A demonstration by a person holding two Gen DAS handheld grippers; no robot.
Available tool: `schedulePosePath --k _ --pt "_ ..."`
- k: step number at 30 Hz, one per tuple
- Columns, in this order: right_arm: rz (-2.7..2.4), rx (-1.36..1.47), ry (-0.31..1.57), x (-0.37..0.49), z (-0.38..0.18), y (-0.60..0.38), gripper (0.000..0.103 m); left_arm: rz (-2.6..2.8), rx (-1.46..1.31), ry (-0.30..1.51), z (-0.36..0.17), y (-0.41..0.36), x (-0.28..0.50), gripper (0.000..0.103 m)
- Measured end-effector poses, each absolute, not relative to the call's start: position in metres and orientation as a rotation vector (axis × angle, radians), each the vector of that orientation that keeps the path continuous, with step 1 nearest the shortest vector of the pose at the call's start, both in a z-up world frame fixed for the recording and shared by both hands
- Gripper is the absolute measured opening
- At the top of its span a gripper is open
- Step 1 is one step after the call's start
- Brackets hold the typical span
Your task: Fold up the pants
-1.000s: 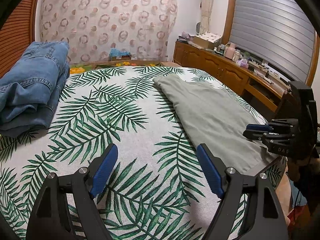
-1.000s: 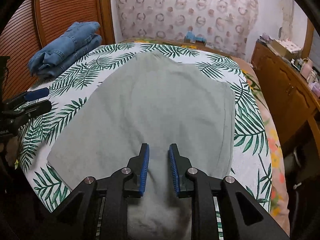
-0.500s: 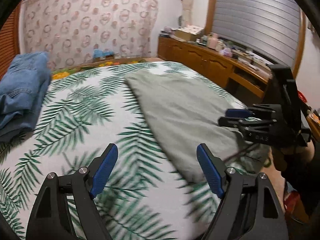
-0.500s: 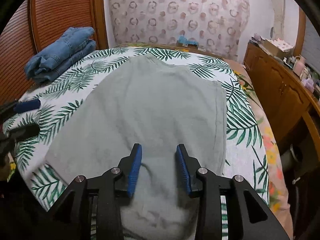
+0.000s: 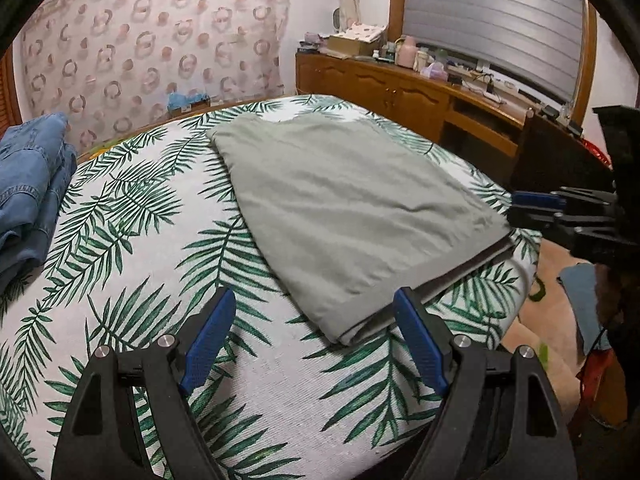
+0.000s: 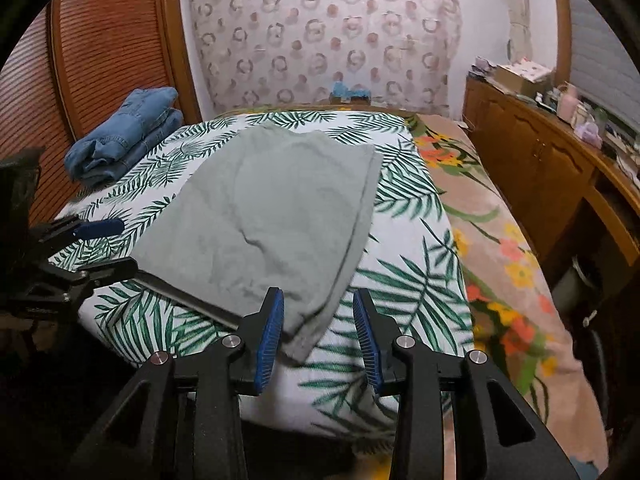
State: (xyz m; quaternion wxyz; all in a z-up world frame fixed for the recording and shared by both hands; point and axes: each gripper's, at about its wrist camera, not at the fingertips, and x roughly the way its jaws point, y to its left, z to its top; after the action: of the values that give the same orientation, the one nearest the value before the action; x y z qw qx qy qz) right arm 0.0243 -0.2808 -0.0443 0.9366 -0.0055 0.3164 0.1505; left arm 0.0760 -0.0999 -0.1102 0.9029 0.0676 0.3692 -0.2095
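Since a second ago, the grey-green pants [image 5: 352, 216] have shifted toward the middle of the left wrist frame, and the right gripper [image 6: 318, 328] has spread its jaws and come to the cloth's near right corner. The pants lie flat on the palm-print bedspread [image 5: 132, 240], long axis running from lower centre to upper middle. The left gripper [image 5: 312, 332], jaws wide apart and empty, hovers at the near left corner. Folded jeans [image 6: 124, 136] sit far left.

Pants [image 5: 344, 208] flat on bed [image 5: 132, 280]; jeans [image 5: 28, 184] stacked at far left; cabinet [image 5: 400, 92] right of bed.
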Motion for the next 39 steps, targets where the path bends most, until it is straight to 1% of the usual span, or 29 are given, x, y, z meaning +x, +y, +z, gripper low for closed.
schedulePosePath --k 7,12,14,19,21,24,33,35,37,39 --pt "0.340 -0.011 0.663 0.024 -0.050 -0.278 0.037 -0.421 0.139 0.796 -0.121 -0.099 0.078 0.082" --pt "0.332 -0.008 0.661 0.027 -0.050 -0.272 0.036 -0.421 0.148 0.785 -0.122 -0.100 0.076 0.082" --pt "0.334 -0.016 0.661 0.027 -0.051 -0.268 0.032 -0.421 0.152 0.782 -0.122 -0.100 0.076 0.082" --pt "0.329 -0.035 0.655 0.026 -0.051 -0.263 0.015 -0.423 0.152 0.779 -0.122 -0.100 0.076 0.082" --pt "0.344 -0.031 0.641 0.023 -0.050 -0.263 0.010 -0.423 0.154 0.777 -0.122 -0.100 0.076 0.082" --pt "0.345 -0.032 0.627 0.020 -0.049 -0.263 0.008 -0.423 0.155 0.778 -0.122 -0.100 0.076 0.082" --pt "0.322 -0.018 0.650 0.019 -0.053 -0.270 0.008 -0.428 0.152 0.759 -0.115 -0.102 0.069 0.082" --pt "0.316 -0.008 0.642 0.018 -0.050 -0.270 0.015 -0.434 0.146 0.738 -0.108 -0.102 0.066 0.082" --pt "0.292 -0.008 0.629 0.018 -0.048 -0.271 0.027 -0.440 0.134 0.724 -0.103 -0.102 0.065 0.082" --pt "0.276 -0.007 0.622 0.021 -0.047 -0.272 0.032 -0.443 0.127 0.717 -0.100 -0.101 0.066 0.082"
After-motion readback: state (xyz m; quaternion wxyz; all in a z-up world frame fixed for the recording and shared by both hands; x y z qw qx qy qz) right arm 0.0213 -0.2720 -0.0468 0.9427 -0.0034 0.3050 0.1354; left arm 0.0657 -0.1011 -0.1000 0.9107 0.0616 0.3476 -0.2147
